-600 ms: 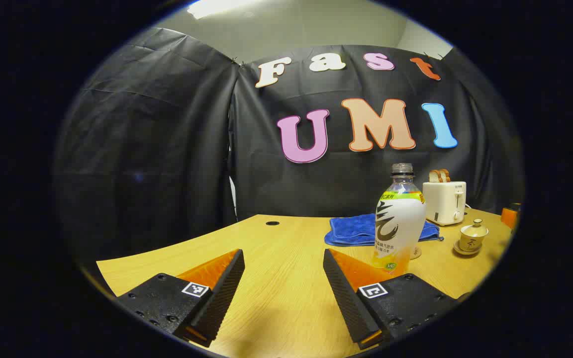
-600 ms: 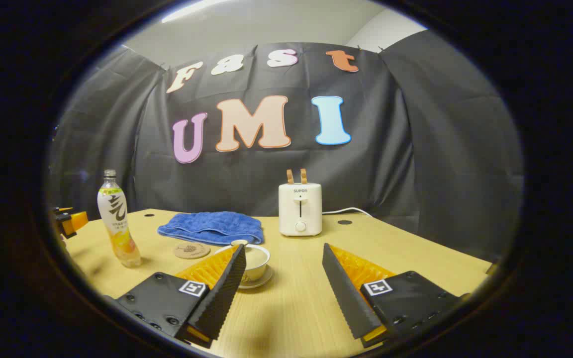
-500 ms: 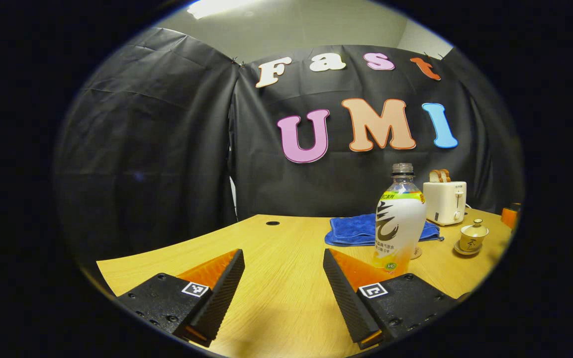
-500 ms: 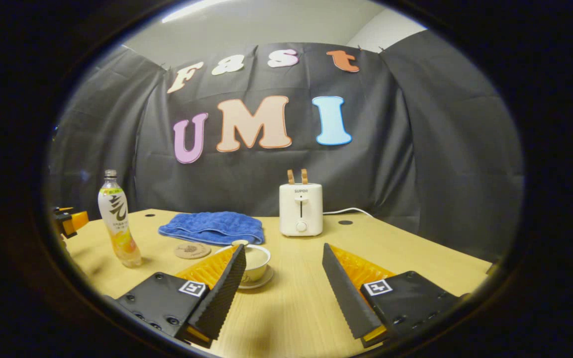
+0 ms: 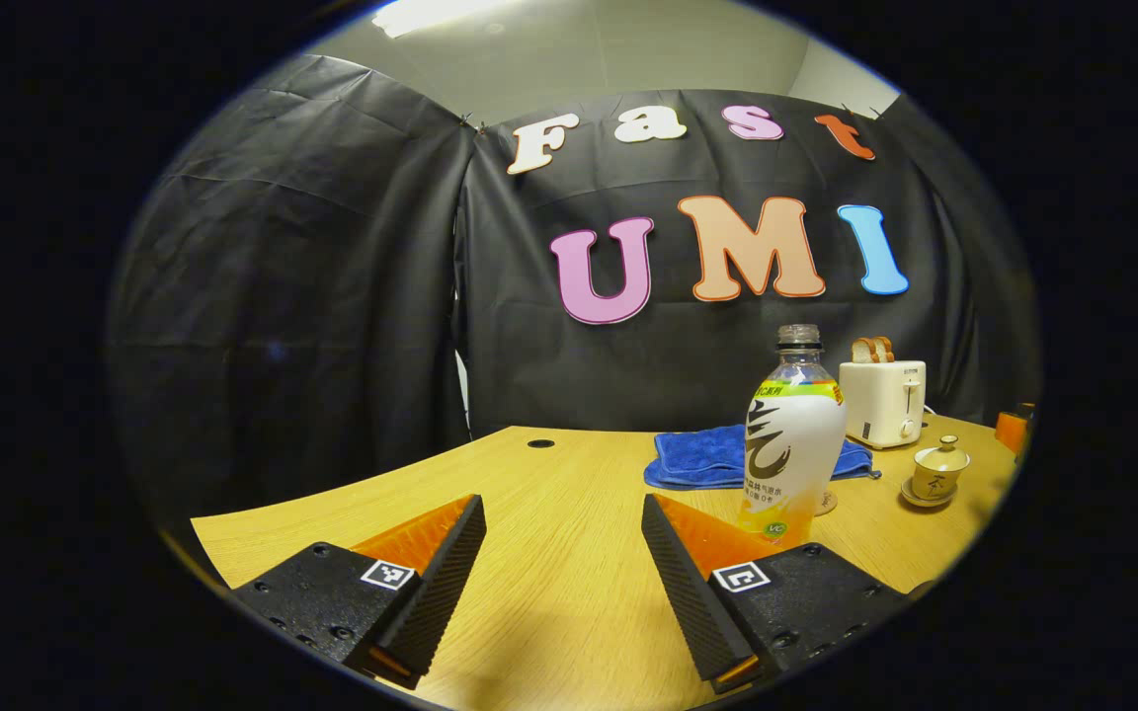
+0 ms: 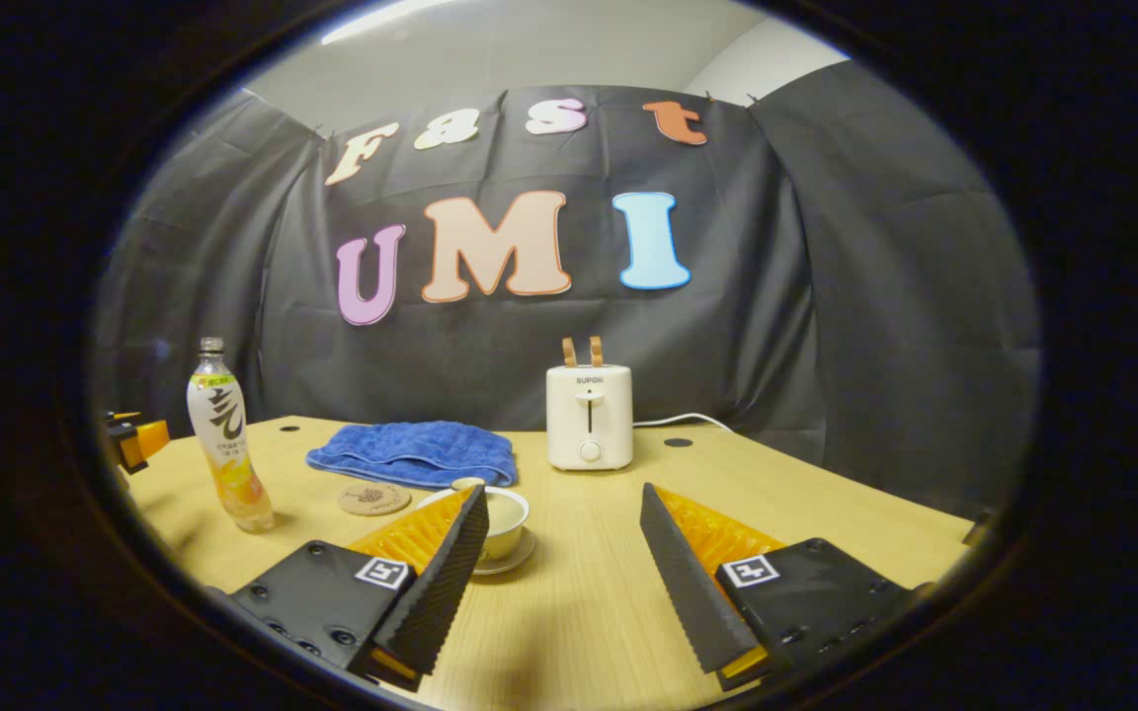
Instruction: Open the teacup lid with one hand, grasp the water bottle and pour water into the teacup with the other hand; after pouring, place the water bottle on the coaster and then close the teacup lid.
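The wooden surface [image 5: 569, 494] is the largest thing here, light-grained, with a dark round hole near its far edge in the left gripper view and 2 such holes in the right gripper view. On it, toward the back, lies a crumpled blue towel [image 6: 414, 451], and just right of that in the right gripper view stands a white toaster [image 6: 589, 415] with 2 slices of bread sticking up from its slots and a white cord trailing off to its right.

The left gripper [image 5: 564, 528] hovers low over the surface, its jaws spread wide with nothing between them. The water bottle [image 5: 792, 444] stands upright just beyond its right finger, cap off, with a white wrap and yellow-orange liquid in the lower part. The right gripper [image 6: 564, 518] is also low over the surface, jaws released and apart, nothing held.

In the right gripper view the bottle [image 6: 223, 439] stands well off to the left. The teacup [image 6: 500, 518] sits on its saucer, partly hidden behind the left finger of the right gripper; in the left gripper view the teacup [image 5: 939, 469] shows far right with its lid on. The round coaster [image 6: 373, 499] lies flat between the bottle and the teacup, just in front of the towel, bare.
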